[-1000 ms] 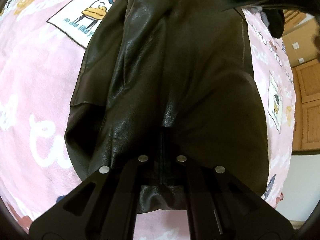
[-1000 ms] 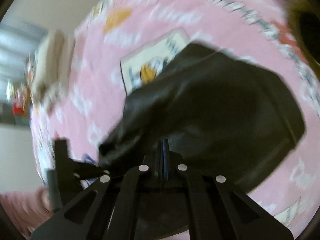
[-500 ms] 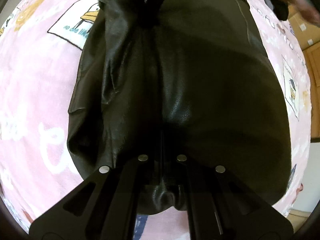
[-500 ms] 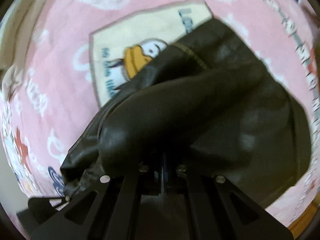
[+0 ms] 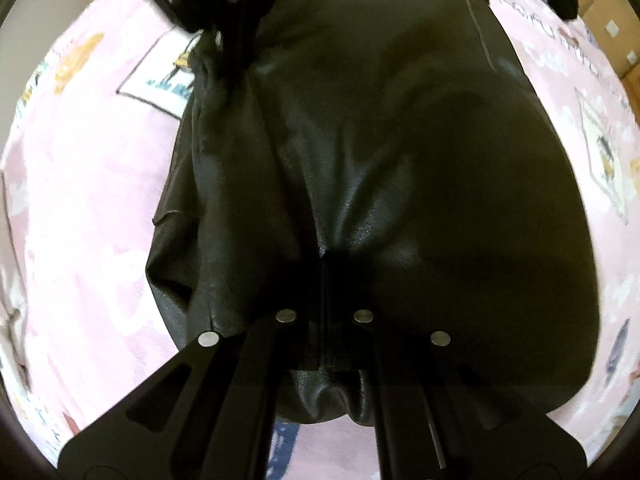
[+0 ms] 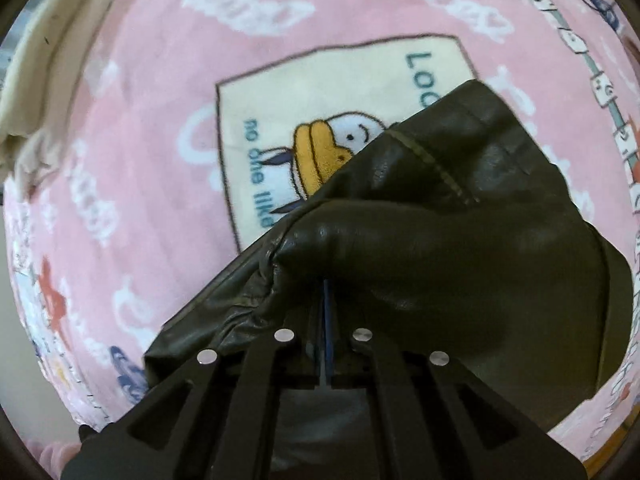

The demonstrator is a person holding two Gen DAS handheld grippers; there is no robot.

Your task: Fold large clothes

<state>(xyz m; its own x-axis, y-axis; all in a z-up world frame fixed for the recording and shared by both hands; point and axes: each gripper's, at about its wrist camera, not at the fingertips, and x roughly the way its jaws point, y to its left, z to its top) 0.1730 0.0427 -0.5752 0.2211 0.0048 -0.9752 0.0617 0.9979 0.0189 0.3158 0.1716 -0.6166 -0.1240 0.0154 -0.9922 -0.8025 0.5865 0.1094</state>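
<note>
up close, the left gripper point(image 5: 323, 264) has its fingers pressed together on a pinched fold of a black leather jacket point(image 5: 400, 168), and the right gripper point(image 6: 325, 284) is likewise clamped on a bunched edge of it. beyond the fingers the jacket spreads over a pink blanket point(image 6: 140, 128), partly covering a cream duck patch point(image 6: 312, 120).

Looking like a home bedroom: pink fleece blanket point(image 6: 132, 92) spreading underneath, showing a cartoon duck patch point(image 6: 320, 148); wooden cabinet doors point(image 5: 612, 20) with a wall switch standing beyond.
</note>
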